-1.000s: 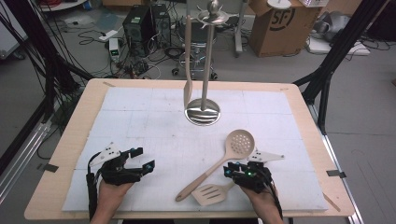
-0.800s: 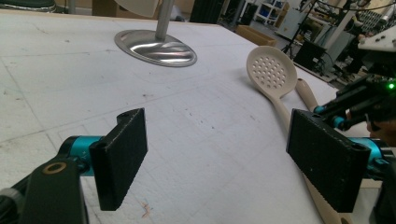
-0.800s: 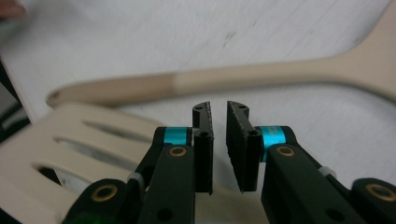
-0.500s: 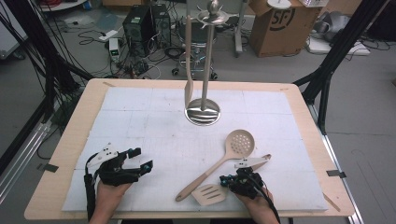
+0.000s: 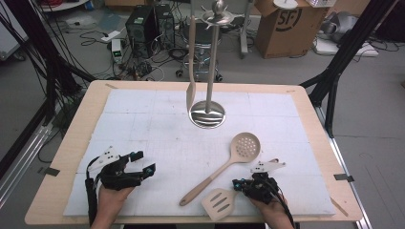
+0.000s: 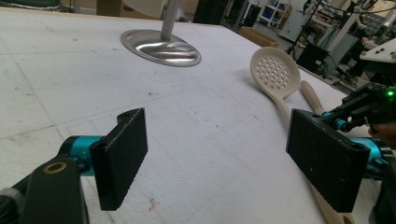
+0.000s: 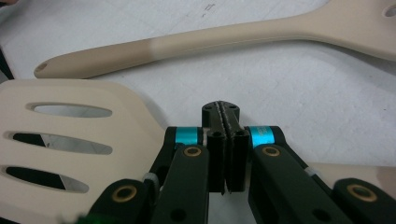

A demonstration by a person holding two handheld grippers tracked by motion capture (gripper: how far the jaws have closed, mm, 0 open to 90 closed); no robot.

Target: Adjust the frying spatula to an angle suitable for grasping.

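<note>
Even, fairly bright overhead light falls on the white table [image 5: 143, 114], leaving only faint, short shadows under what lies there. The polished stand base [image 6: 161, 45] carries soft glare streaks in the left gripper view, where the far background goes soft and the edges bend. The right gripper view is slightly hazy, its nearest parts blurred.

The only readable lettering is "SF", printed large inside a dark ring on the side of the brown cardboard box [image 5: 282, 24] on the floor beyond the table [image 5: 71, 143], at about one o'clock.
</note>
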